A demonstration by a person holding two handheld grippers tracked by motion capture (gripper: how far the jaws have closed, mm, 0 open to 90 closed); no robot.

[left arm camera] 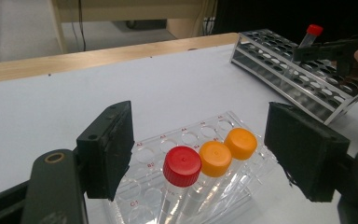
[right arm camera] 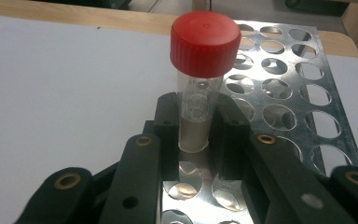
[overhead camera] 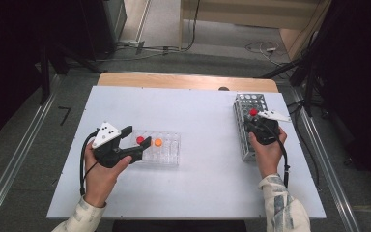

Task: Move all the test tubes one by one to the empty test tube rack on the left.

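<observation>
Right fingers clamped on a red-capped tube (right arm camera: pixel 200 88) standing in the metal rack (right arm camera: pixel 289 98); left fingers spread wide around the clear tray.

The tube stands upright in a hole of the metal rack, clear body with some liquid in the lower part, and the right gripper (right arm camera: pixel 199 126) has its two black fingers pressed on the body just below the cap. In the high view the rack sits at about 3 o'clock on the white desk (overhead camera: pixel 207 130), with the right hand (overhead camera: pixel 268 152) at its near end. The left gripper (overhead camera: pixel 136 136), at about 9 o'clock, holds nothing: its fingers stand well apart, either side of the near end of the clear plastic tray (left arm camera: pixel 200 135). That tray carries one red-capped tube (left arm camera: pixel 182 165) and two orange-capped tubes (left arm camera: pixel 215 158), side by side.
</observation>
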